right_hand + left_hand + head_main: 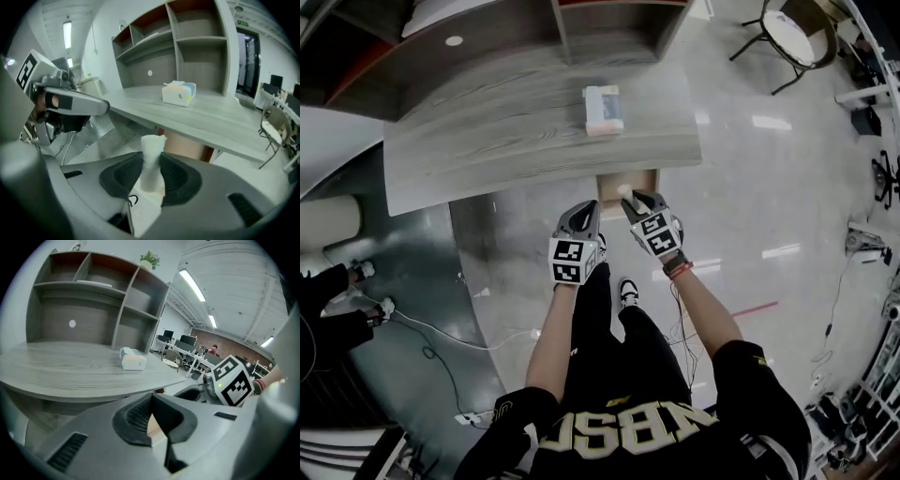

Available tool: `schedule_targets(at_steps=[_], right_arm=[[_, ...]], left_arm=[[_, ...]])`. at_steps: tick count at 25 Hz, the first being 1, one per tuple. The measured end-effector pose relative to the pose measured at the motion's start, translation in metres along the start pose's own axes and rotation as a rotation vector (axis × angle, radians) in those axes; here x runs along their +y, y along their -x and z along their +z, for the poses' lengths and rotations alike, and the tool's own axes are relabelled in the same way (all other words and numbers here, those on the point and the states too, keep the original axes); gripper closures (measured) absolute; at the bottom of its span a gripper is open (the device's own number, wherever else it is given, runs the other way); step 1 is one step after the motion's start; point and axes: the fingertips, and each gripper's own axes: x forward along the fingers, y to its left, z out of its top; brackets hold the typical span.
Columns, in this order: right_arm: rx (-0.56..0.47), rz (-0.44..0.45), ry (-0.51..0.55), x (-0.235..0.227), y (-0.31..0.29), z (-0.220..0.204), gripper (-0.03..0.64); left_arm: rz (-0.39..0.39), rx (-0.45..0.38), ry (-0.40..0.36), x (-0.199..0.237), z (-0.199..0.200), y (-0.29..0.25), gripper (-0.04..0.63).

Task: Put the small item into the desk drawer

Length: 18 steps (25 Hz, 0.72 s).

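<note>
right claw [151,164] clamps small item [152,146] | at drawer [643,178], beside desk [525,150] edge

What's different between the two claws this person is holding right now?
The left claw is shut with nothing in it; the right claw is clamped on a small white item. In the head view the right claw reaches the open drawer, while the left claw sits just left of it. Both are grey and point toward the desk.
</note>
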Motion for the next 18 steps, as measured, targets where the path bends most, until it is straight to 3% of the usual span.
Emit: schedule_targets(at_steps=[9,18], right_arm=[[0.149,0.026,0.131,-0.001,-0.055,-0.047,0.491],[0.279,0.089,0.396,-0.002,-0.103,-0.092,0.491]], left_arm=[[-0.015,0.049,0.021,0.011,-0.04,-0.017,0.581],[-0.001,0.107,0.046,0.021,-0.078,-0.027,0.581]])
